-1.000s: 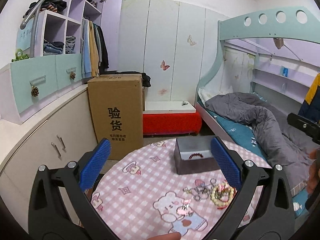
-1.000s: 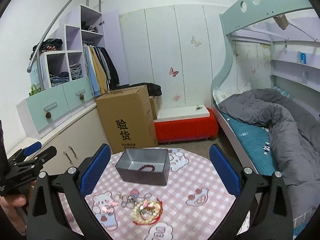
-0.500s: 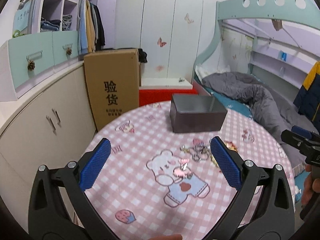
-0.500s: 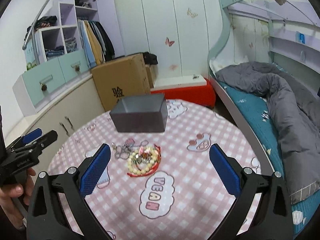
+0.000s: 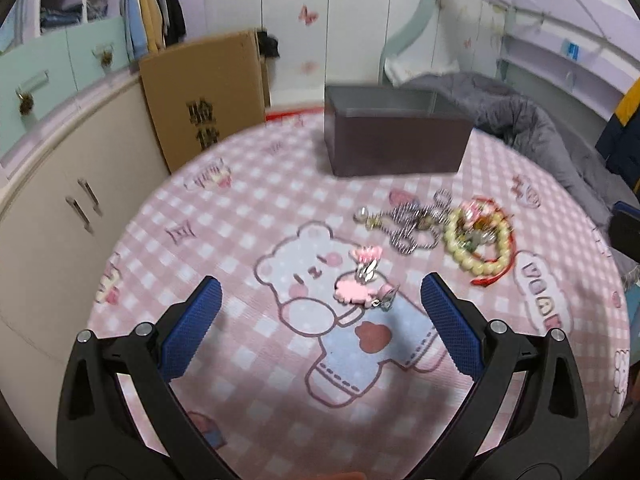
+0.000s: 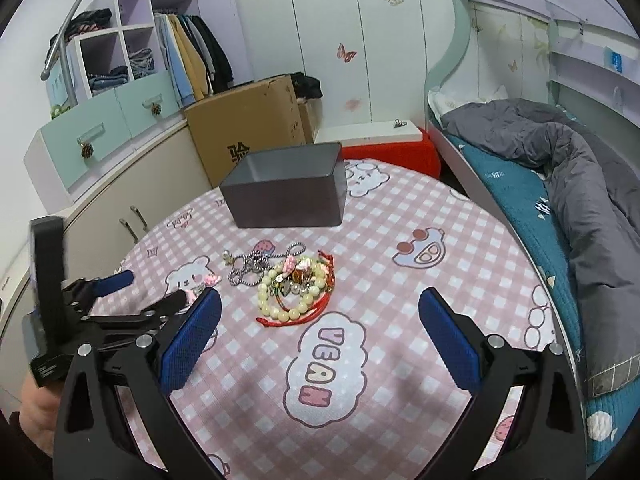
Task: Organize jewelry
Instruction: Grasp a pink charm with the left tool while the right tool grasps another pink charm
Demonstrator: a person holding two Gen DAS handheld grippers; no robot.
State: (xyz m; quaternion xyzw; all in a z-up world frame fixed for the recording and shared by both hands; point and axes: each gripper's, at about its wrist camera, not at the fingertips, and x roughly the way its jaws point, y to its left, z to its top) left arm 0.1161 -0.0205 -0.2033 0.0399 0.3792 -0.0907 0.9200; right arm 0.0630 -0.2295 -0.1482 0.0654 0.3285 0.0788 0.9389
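Note:
A pile of jewelry lies mid-table: a cream bead bracelet with a red cord, and silver ball chains. In the left wrist view the bracelet and chains lie right of centre, and a pink hair clip lies just ahead of my open left gripper. A dark grey box stands behind the pile, also seen in the left wrist view. My right gripper is open and empty, low over the table in front of the pile. The left gripper shows there beside the clip.
The round table has a pink checked cloth. A cardboard carton and cabinets stand to the left behind it. A bunk bed with a grey duvet is on the right.
Both grippers have dropped lower and moved closer to the table. The left gripper now frames the pink clip; the right gripper now faces the bead bracelet pile. The box interior is no longer visible.

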